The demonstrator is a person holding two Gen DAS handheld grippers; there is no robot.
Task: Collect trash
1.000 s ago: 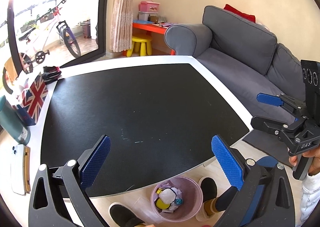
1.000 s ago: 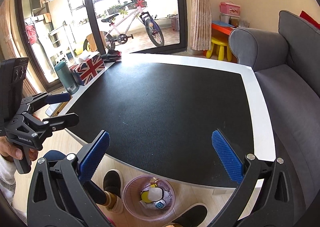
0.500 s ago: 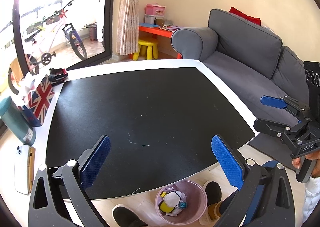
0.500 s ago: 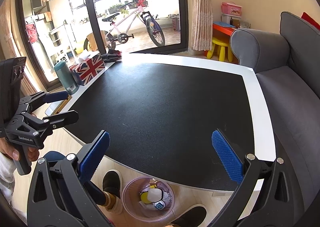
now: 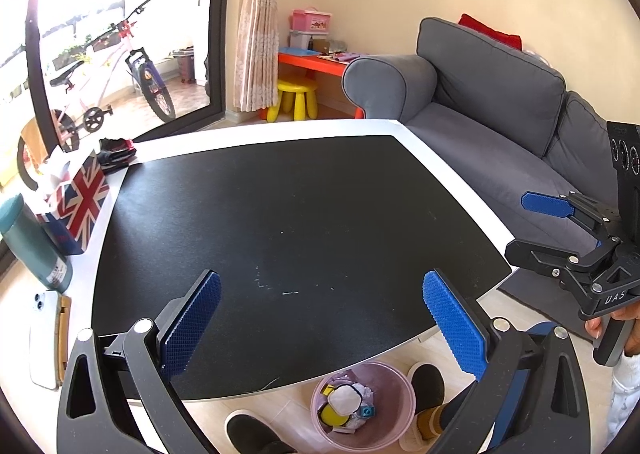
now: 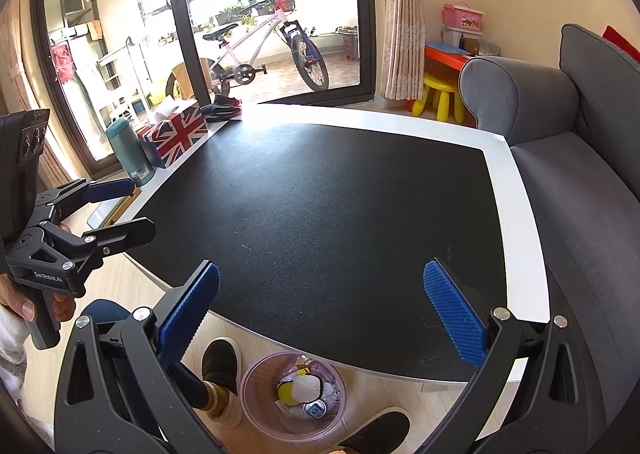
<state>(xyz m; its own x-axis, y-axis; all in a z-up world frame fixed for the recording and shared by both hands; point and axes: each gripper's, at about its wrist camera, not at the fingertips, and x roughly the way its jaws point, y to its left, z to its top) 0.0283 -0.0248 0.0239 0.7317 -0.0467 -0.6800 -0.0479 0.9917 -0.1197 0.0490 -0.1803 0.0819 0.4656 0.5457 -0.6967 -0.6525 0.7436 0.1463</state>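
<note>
- Two grippers, left gripper (image 5: 320, 318) and right gripper (image 6: 320, 314), hang spread wide, holding nothing.
- Trash (image 5: 346, 404) lies in the pink bin (image 5: 396, 382) below both; a careless downward swing could tip it.

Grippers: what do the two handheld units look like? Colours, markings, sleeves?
Both alike: black angular frames with silver screws and blue textured pads. Left gripper carries white "GenRobot.AI" lettering on its body in the right wrist view; right gripper shows "DAS" in the left wrist view. White knit sleeves, no cables visible.
</note>
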